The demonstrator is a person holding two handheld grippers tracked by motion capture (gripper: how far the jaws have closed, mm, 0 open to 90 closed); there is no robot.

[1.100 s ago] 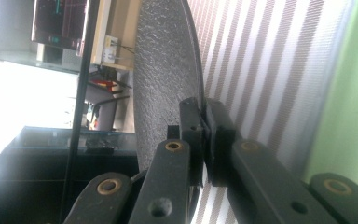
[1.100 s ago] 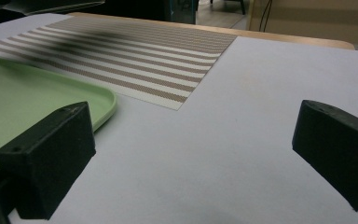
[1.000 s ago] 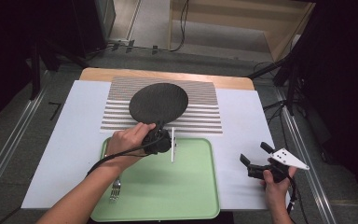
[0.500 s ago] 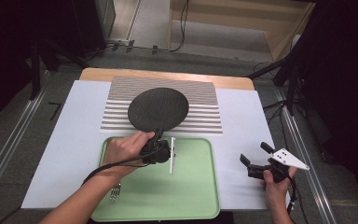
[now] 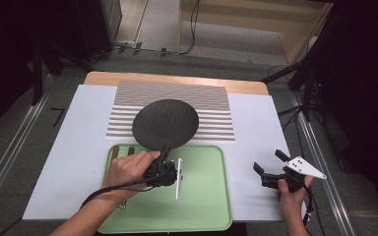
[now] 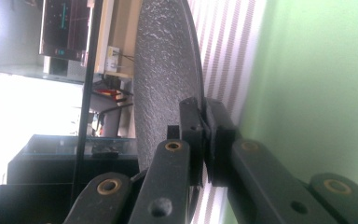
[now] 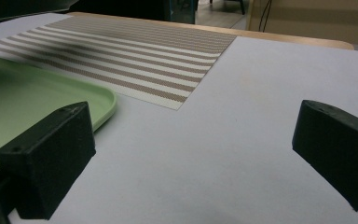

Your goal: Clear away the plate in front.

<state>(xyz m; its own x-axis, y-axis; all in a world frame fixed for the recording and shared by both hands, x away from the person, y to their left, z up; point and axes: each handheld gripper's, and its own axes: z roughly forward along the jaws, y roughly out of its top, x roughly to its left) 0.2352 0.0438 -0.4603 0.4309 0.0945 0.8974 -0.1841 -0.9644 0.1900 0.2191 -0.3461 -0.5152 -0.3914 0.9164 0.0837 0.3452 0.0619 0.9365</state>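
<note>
- Black and rough-grained, the round flat plate (image 5: 165,124) lies mostly on the brown-and-white striped placemat (image 5: 211,105), and its near edge reaches over the far rim of the pale green plastic tray (image 5: 204,196).
- In the left gripper view the same plate (image 6: 165,79) stands edge-on, because the camera is turned on its side; its thin rim runs straight between the two black jaws.
- The left gripper (image 5: 163,160) is clamped on that near rim, with the pads pressed against both faces of the plate. Seen close, the left gripper (image 6: 205,135) has no gap beside the rim.
- A person's left hand (image 5: 128,169) wraps the gripper body over the tray, and a black cable trails back along the forearm.
- A slim white utensil (image 5: 178,178) lies on the tray just right of that hand, pointing away from the person.
- Brown handles (image 5: 122,153) lie at the tray's far left corner, and part of a metal fork (image 5: 121,205) shows below the forearm.
- The right gripper (image 5: 268,168) is held by the right hand (image 5: 291,194) over the white table cover (image 5: 258,128), well apart from the plate and right of the tray.
- In its own view the right gripper (image 7: 193,154) has its jaws spread wide, with bare white surface between them and nothing gripped.
</note>
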